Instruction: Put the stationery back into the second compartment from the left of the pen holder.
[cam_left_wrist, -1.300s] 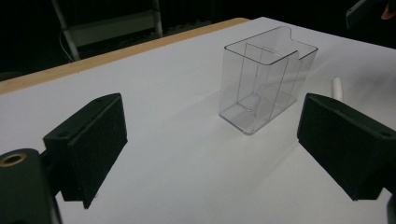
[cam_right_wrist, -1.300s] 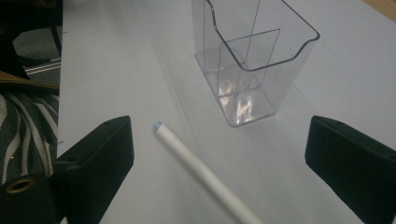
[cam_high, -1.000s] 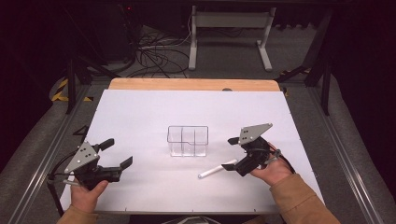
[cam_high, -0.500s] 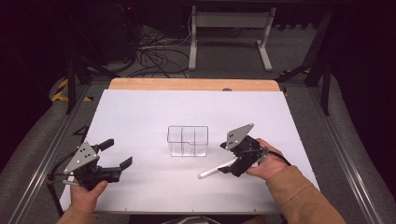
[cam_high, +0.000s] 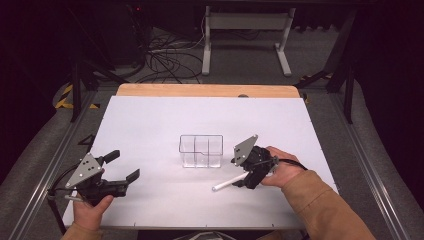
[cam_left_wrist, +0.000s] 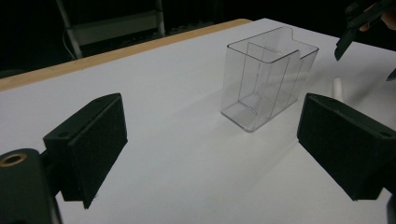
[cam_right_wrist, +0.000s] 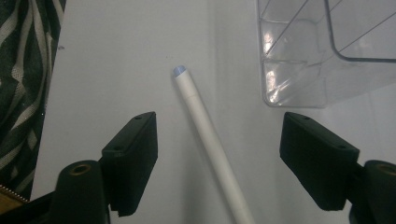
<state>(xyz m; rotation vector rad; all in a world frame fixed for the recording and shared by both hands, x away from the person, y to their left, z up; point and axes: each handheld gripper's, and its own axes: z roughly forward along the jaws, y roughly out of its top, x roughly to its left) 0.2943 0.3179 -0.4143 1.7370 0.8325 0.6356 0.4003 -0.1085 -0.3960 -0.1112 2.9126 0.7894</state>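
A white pen (cam_high: 230, 182) (cam_right_wrist: 205, 130) lies on the white table (cam_high: 150, 120), in front of and to the right of a clear plastic compartment box (cam_high: 201, 150) (cam_right_wrist: 322, 51). My right gripper (cam_high: 245, 175) (cam_right_wrist: 217, 158) hangs low over the pen's right half. Its jaws have just been closing and straddle the pen, with a gap on each side, so it is open. My left gripper (cam_high: 124, 165) (cam_left_wrist: 212, 140) rests at the table's front left, open with nothing in it. It faces the box (cam_left_wrist: 266, 79) and the pen's tip (cam_left_wrist: 337, 87).
The table's wooden far edge (cam_high: 205, 90) lies beyond the box. Dark floor with cables (cam_high: 165, 55) and a metal stand (cam_high: 245, 35) lies past that. Dark striped fabric (cam_right_wrist: 23, 70) borders the table in the right gripper view.
My right gripper has moved left and slightly down over the pen, and its jaws stand narrower. The left gripper, box and pen have stayed in place.
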